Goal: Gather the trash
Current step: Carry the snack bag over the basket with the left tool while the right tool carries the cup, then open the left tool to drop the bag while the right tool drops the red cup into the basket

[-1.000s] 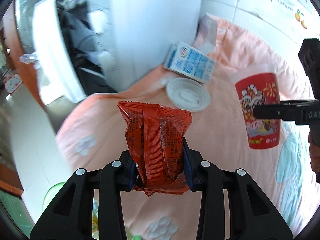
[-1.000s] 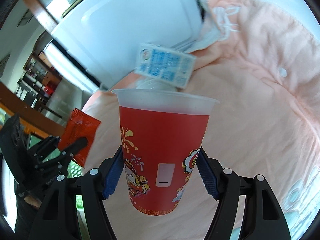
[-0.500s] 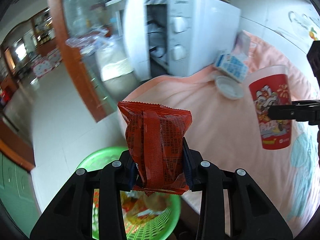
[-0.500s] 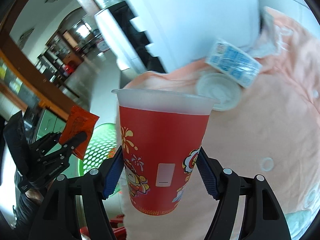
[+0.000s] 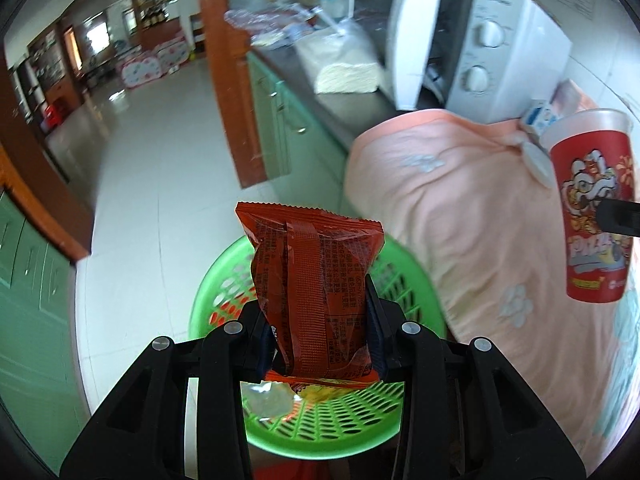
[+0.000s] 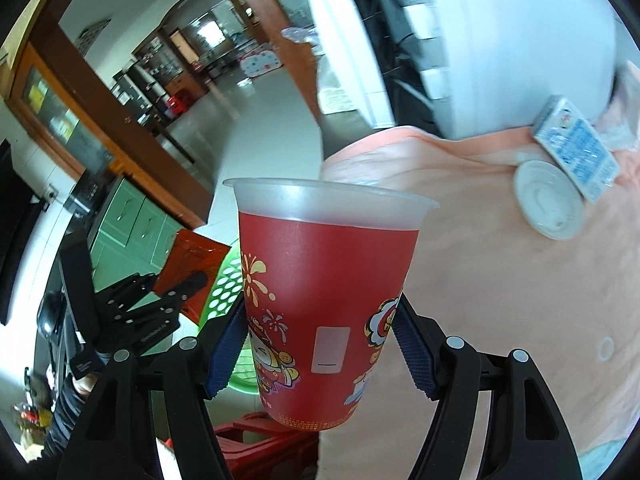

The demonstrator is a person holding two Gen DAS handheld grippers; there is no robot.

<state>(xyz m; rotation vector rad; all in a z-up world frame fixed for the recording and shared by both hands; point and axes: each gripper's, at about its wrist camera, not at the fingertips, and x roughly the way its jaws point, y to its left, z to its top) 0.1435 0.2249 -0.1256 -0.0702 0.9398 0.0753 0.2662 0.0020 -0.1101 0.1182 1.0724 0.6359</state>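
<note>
My left gripper (image 5: 320, 320) is shut on a red snack packet (image 5: 316, 288) and holds it upright above a green perforated basket (image 5: 408, 276) with wrappers inside. My right gripper (image 6: 320, 340) is shut on a red printed plastic cup (image 6: 324, 300), held upright over the edge of the peach cloth (image 6: 500, 280). The cup also shows in the left wrist view (image 5: 592, 216) at the right. The packet (image 6: 188, 264) and the left gripper (image 6: 176, 292) show in the right wrist view at the lower left, with the basket (image 6: 224, 292) beside them.
A white lid (image 6: 548, 204) and a blue-white carton (image 6: 576, 152) lie on the cloth near a white microwave (image 5: 492, 48) with its door open. Green cabinets (image 5: 276, 108) and tiled floor (image 5: 152, 160) lie left. A red stool (image 6: 260, 440) stands below the cup.
Both grippers have swung left away from the cloth with their loads. The green basket has come into view under the left gripper's packet. The carton and lid have receded to the right.
</note>
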